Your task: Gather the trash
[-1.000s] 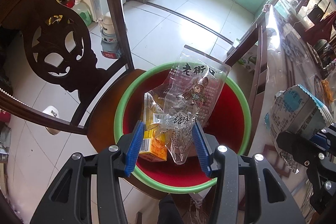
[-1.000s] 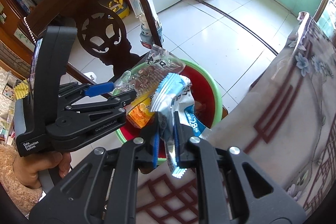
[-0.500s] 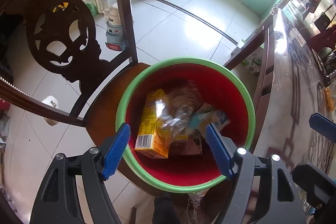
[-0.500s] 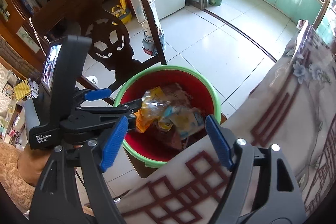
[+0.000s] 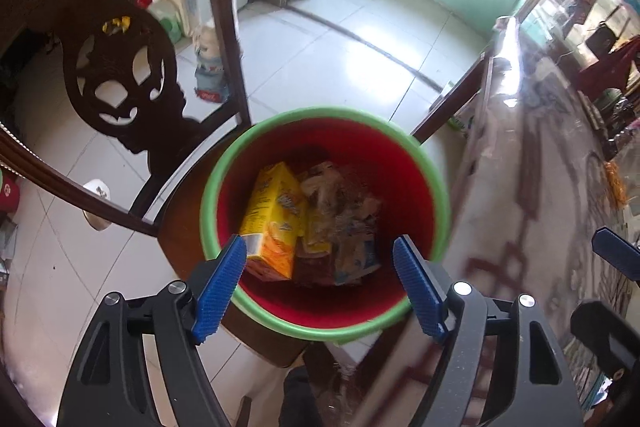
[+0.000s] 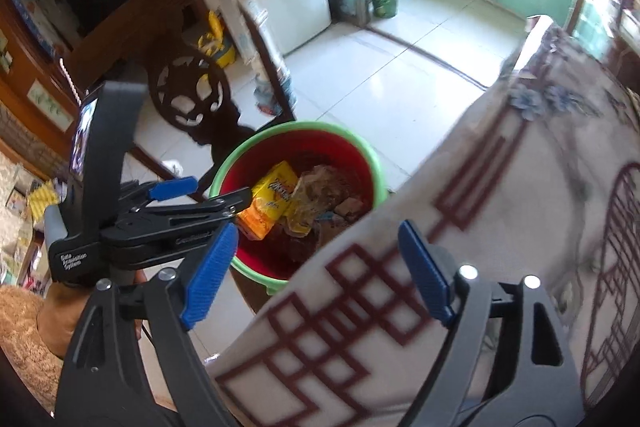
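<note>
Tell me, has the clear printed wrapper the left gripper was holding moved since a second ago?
Yes. It has dropped from between the left gripper's opening jaws into the red bin, beside the yellow carton; nothing is between the jaws now.

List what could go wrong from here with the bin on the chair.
1. The bin sits on the chair seat, close to the table edge; a knock from either hand could tip it.
2. The left tongs, jaws opening and empty, hang over the rim and could catch it.
3. The wrappers lie loosely piled and could spill.
</note>
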### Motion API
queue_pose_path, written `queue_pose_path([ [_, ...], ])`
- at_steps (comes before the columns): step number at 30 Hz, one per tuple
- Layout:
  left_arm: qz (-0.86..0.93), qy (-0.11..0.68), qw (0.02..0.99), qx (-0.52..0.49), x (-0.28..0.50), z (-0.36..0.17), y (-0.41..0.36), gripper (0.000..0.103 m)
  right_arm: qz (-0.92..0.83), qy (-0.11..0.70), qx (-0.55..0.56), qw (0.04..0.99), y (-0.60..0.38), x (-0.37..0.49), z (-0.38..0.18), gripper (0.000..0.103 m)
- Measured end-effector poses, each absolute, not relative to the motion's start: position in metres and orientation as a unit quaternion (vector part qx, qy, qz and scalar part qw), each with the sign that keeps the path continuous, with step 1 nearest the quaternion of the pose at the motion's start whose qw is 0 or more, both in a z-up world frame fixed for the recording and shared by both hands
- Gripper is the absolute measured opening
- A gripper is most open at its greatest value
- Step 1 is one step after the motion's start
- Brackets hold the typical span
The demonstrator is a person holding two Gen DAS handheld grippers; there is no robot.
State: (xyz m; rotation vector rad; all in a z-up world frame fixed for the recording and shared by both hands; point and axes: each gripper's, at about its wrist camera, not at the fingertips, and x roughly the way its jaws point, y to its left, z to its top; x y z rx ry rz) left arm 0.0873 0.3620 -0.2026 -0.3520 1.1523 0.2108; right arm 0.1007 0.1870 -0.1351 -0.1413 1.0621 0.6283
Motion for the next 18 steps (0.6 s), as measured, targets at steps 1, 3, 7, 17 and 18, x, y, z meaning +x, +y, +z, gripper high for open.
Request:
queue_pose_path([
  [1,0.099,0.525,0.830,-0.161,0.083,-0.191,0.351,0.075,0.289,0.488,-0.062,0.821,0.177,0.098,-0.128,0.086],
  [3,0.101,0.490,0.851,-0.159,0.074,-0.169,0.332,0.093,0.274,0.459,-0.056,0.843,0.155,0.091,-0.109,0.092],
  [7,0.088,0.414,0.892,-0.158,0.058,-0.121,0.287,0.095,0.230,0.374,-0.060,0.896,0.098,0.069,-0.063,0.098],
  [17,0.084,0.150,0.980,-0.100,-0.015,-0.013,0.143,0.095,0.036,0.187,-0.094,0.977,-0.048,0.003,0.001,0.098],
  [18,0.080,0.132,0.984,-0.091,-0.021,-0.004,0.129,0.095,0.015,0.162,-0.088,0.983,-0.062,-0.006,0.004,0.098],
])
